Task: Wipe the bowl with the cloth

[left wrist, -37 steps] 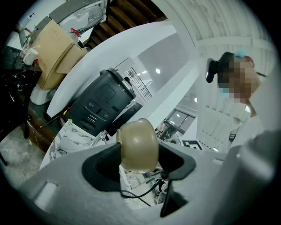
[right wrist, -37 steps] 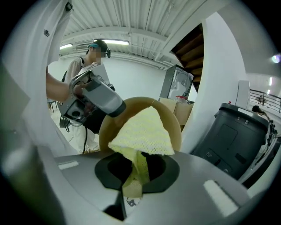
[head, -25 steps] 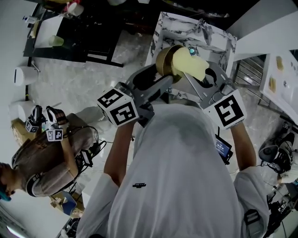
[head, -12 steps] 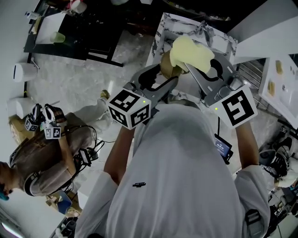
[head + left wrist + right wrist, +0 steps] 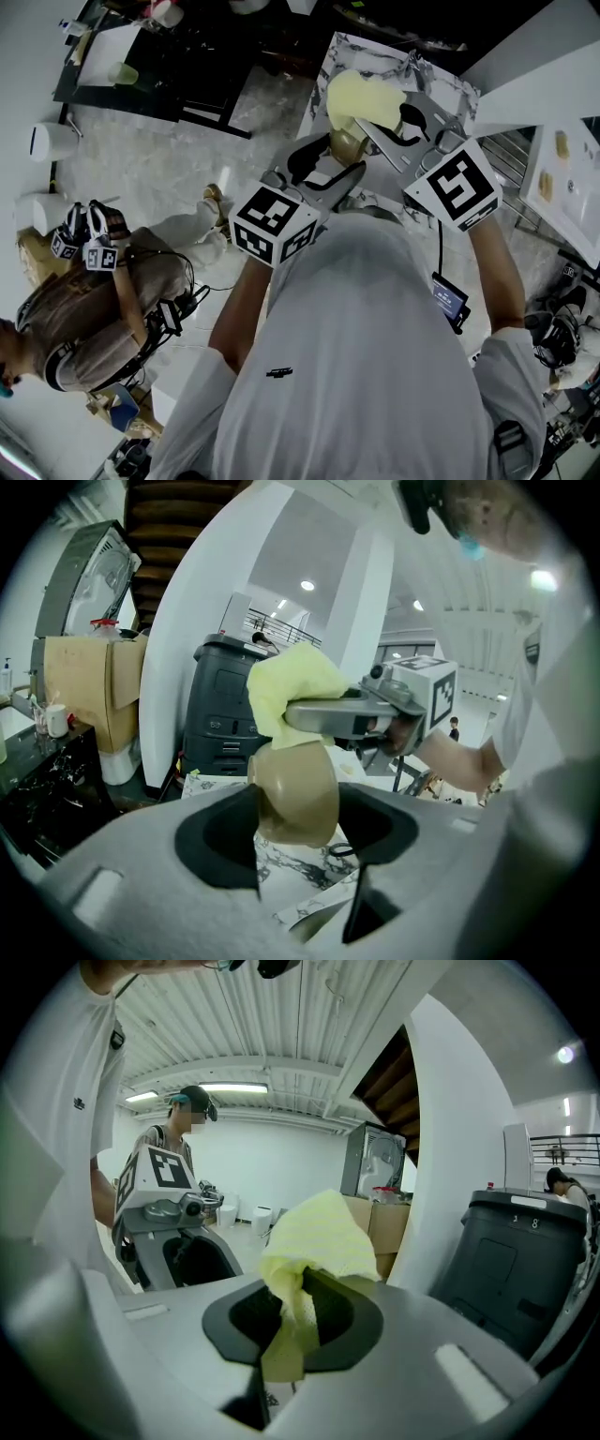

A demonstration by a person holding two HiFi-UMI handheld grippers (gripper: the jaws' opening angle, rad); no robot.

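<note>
In the head view my left gripper [image 5: 328, 167] is shut on a tan bowl [image 5: 345, 146], held up in front of my chest. My right gripper [image 5: 401, 124] is shut on a pale yellow cloth [image 5: 361, 97], which lies over the bowl's far side. The left gripper view shows the bowl [image 5: 296, 794] gripped by its rim between the jaws of the left gripper [image 5: 302, 834]. There the cloth [image 5: 289, 692] sits on top of it, with the right gripper [image 5: 347, 716] behind. In the right gripper view the cloth [image 5: 317, 1232] bunches out of the right gripper [image 5: 291, 1321] and hides the bowl.
A marble-patterned table [image 5: 375, 54] stands just beyond the bowl. Another person [image 5: 94, 300] with marker cubes stands at my left. A dark bin [image 5: 220, 710] and a cardboard box [image 5: 89, 688] are to the left, with a white wall behind.
Both grippers have risen and shifted. The cloth has slid left and farther across the bowl, which now shows less beneath it.
</note>
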